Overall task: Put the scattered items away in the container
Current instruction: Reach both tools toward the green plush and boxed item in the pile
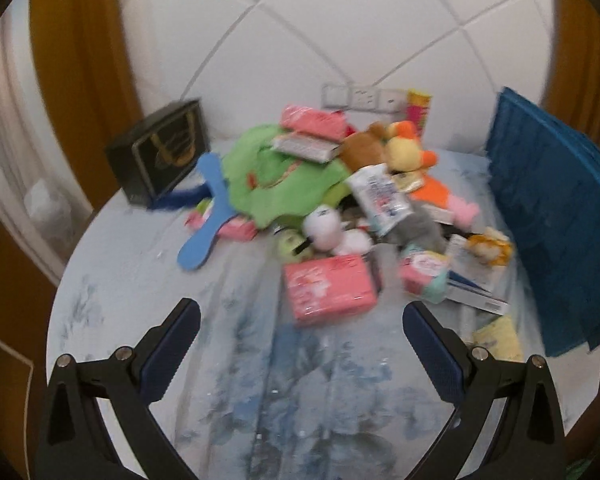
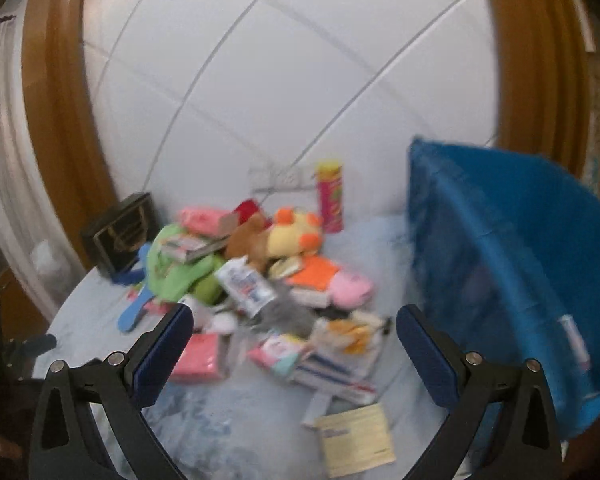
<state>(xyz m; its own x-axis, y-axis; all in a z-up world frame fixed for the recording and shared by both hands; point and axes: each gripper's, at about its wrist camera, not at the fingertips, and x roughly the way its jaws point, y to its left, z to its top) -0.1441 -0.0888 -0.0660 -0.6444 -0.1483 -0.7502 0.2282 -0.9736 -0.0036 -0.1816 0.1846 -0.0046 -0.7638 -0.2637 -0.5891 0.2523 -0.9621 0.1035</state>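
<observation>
Ahead of the jaws: a pink packet [image 1: 330, 288], green cloth [image 1: 276, 176], blue container [image 2: 512, 280], and pale blue floral tablecloth [image 1: 260, 380].

Our left gripper [image 1: 300, 318], right gripper [image 2: 294, 322]: black angular arms, dark-blue textured pads [image 1: 168, 354], silver screws [image 1: 123, 353] at joints.

surface: round table [image 1: 112, 312] under pale floral cloth
wall: white padded panels [image 1: 340, 20], brown wood trim [image 2: 56, 112] either side
sockets: white outlet strip [image 1: 360, 96] on the wall behind the table
</observation>
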